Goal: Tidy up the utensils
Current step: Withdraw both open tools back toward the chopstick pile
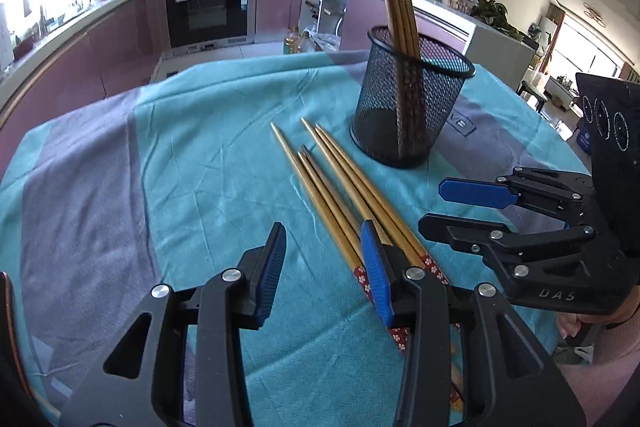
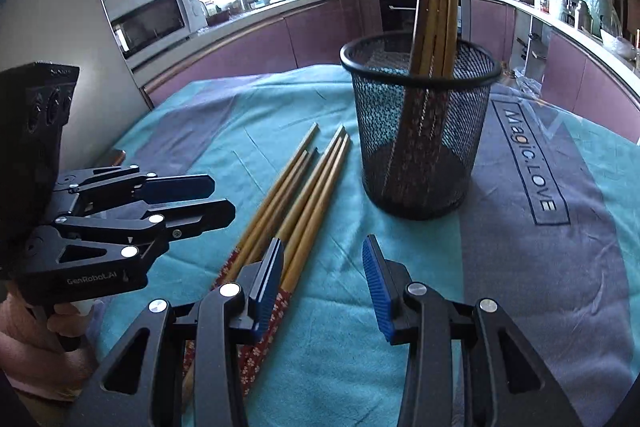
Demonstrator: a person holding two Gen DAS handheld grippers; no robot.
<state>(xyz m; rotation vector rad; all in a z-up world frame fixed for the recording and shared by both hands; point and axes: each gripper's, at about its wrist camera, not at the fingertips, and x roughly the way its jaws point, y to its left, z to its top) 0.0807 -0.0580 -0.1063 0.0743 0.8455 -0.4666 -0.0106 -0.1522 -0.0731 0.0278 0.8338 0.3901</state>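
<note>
A: My left gripper (image 1: 324, 259)?
B: Jaws parted, gripping nothing. Its right pad hangs just over the bundle of loose chopsticks (image 1: 340, 183), at their patterned ends; contact unclear.

A: Right gripper (image 2: 324, 279)?
B: Also parted and empty. Its left pad sits over the same bundle, which runs toward eleven o'clock from there.

A: Where do the chopsticks lie?
B: Flat on the teal-and-grey cloth (image 1: 192, 155), tips pointing away from me. The mesh holder (image 1: 408, 107) stands upright just past them at one o'clock, with several chopsticks leaning inside.
</note>
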